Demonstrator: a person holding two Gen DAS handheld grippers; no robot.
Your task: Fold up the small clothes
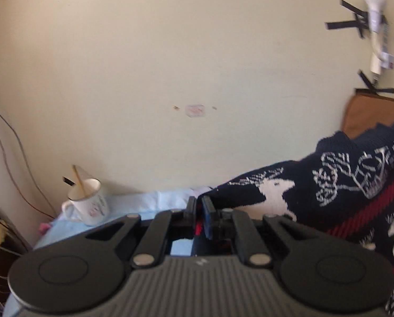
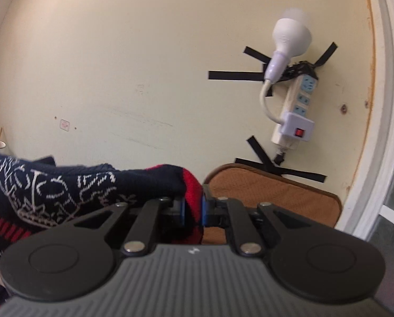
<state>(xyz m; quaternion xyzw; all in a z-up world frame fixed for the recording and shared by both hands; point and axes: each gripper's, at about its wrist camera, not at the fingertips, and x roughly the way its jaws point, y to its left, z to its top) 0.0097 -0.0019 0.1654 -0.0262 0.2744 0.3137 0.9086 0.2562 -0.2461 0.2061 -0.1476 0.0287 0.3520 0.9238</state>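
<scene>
A small navy knit sweater (image 1: 342,185) with white reindeer figures and red stripes hangs lifted in the air between both grippers. My left gripper (image 1: 198,211) is shut on one edge of it, the cloth spreading off to the right. In the right wrist view the sweater (image 2: 51,187) stretches off to the left, and my right gripper (image 2: 193,208) is shut on its red-trimmed edge. Both grippers are raised and face the cream wall.
A light blue cloth-covered table (image 1: 133,200) lies below with a white mug (image 1: 87,203) holding a stick at its left. A brown cushion (image 2: 276,198) stands at the right. A power strip with a bulb (image 2: 292,105) is taped on the wall. Cables (image 1: 9,158) hang at left.
</scene>
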